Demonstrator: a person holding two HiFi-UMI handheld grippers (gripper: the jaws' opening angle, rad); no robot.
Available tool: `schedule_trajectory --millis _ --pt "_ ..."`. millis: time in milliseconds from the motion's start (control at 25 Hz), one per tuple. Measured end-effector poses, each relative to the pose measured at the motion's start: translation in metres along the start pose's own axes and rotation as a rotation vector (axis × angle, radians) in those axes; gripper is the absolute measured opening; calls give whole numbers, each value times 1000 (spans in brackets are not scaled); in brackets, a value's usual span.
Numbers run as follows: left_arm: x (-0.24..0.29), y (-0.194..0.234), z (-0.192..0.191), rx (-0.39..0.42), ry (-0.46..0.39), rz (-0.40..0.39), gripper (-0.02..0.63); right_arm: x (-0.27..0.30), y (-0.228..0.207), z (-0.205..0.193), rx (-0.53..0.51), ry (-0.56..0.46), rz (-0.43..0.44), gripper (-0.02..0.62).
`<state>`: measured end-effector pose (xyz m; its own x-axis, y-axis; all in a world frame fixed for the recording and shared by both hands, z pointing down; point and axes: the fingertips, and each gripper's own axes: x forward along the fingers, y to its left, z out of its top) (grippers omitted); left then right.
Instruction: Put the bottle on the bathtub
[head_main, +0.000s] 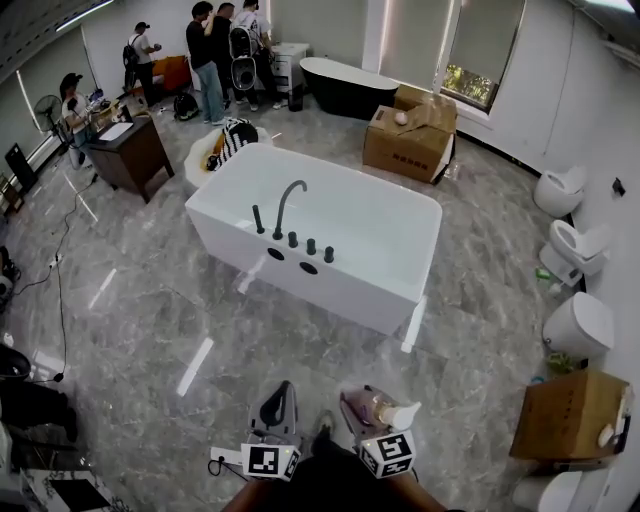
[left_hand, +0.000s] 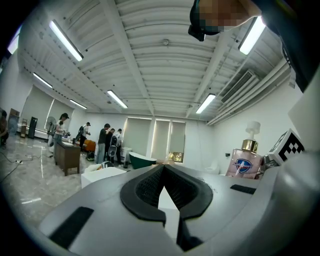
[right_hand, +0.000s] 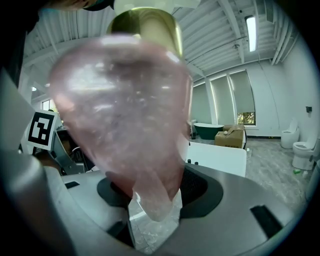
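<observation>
Left hand-held gripper: jaws closed tip to tip, nothing between them. Right hand-held gripper: jaws clamped on the lower body of a pink bottle with a gold collar and white pump. The bottle fills most of the right gripper view.

In the head view both grippers sit side by side at the bottom edge, close to the person. The bottle lies tilted, pump toward the right.

A white bathtub stands on the grey marble floor, well apart from the bottle. It carries a dark faucet on its near rim. Nothing else rests on that rim.

Beyond the tub are a cardboard box and several people.
</observation>
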<state>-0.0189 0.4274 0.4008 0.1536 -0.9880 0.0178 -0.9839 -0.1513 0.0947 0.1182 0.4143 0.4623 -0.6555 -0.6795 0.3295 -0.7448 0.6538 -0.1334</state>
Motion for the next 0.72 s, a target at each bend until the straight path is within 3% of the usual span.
schedule_trajectory --millis 400,720 --pt "81 4 -1 10 10 -7 14 58 -56 27 -16 -11 11 233" --pt "112 11 -5 13 28 -26 14 85 -72 31 -3 10 8 233"
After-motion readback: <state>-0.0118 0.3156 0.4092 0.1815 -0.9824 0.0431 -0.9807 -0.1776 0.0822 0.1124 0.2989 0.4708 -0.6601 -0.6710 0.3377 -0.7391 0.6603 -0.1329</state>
